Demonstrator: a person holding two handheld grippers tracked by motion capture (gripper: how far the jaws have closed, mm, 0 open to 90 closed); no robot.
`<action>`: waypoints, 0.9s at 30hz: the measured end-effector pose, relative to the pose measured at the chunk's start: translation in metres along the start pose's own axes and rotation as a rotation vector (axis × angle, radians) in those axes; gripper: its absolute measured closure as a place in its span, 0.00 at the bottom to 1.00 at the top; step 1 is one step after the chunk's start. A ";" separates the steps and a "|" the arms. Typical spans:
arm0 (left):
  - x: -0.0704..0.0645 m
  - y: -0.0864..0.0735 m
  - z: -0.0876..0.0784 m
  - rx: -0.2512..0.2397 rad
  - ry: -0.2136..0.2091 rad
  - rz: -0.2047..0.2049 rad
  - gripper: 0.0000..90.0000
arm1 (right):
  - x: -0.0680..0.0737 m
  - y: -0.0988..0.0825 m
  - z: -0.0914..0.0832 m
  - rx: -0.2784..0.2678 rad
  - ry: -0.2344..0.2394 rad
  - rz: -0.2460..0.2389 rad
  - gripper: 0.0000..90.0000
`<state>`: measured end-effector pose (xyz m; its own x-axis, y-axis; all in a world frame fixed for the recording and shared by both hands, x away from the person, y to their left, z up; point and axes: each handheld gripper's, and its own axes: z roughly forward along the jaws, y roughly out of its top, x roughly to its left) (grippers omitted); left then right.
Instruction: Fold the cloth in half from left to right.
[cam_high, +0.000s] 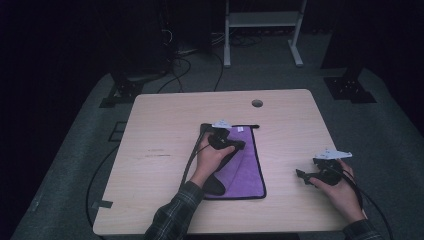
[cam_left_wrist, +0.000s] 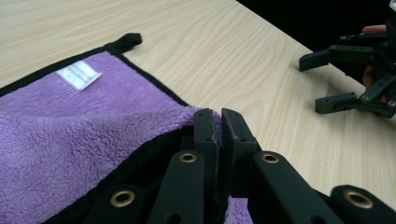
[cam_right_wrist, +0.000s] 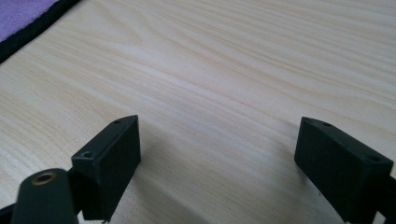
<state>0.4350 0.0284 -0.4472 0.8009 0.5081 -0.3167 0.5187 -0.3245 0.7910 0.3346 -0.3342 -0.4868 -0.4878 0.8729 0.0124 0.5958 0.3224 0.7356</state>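
Fingers of the left gripper (cam_left_wrist: 219, 128) pinch the purple towel's (cam_left_wrist: 70, 135) folded edge (black-trimmed); right gripper (cam_right_wrist: 217, 154) rests wide open on the tabletop (cam_high: 165, 130), well right.

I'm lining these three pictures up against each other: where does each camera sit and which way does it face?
High view: above the person's side, looking forward and down on the table; both forearms and hands show.
Left gripper view: on the left gripper, along shut jaws pinching the purple towel; the right gripper lies beyond.
Right gripper view: on the right gripper, open jaws over bare wood.
Shared: towel and tabletop.
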 end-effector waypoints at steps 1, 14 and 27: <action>0.000 0.001 0.002 0.003 -0.002 0.003 0.95 | 0.000 0.000 0.000 0.000 0.000 0.000 0.15; -0.001 0.000 0.033 0.066 -0.010 -0.004 0.94 | 0.000 0.000 0.000 0.001 0.001 0.000 0.15; -0.005 0.003 0.022 0.031 0.011 0.083 0.66 | 0.000 0.000 0.000 0.001 0.000 -0.001 0.15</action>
<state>0.4387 0.0071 -0.4548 0.8384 0.4868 -0.2451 0.4597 -0.3901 0.7978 0.3346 -0.3343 -0.4868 -0.4886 0.8724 0.0121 0.5958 0.3235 0.7351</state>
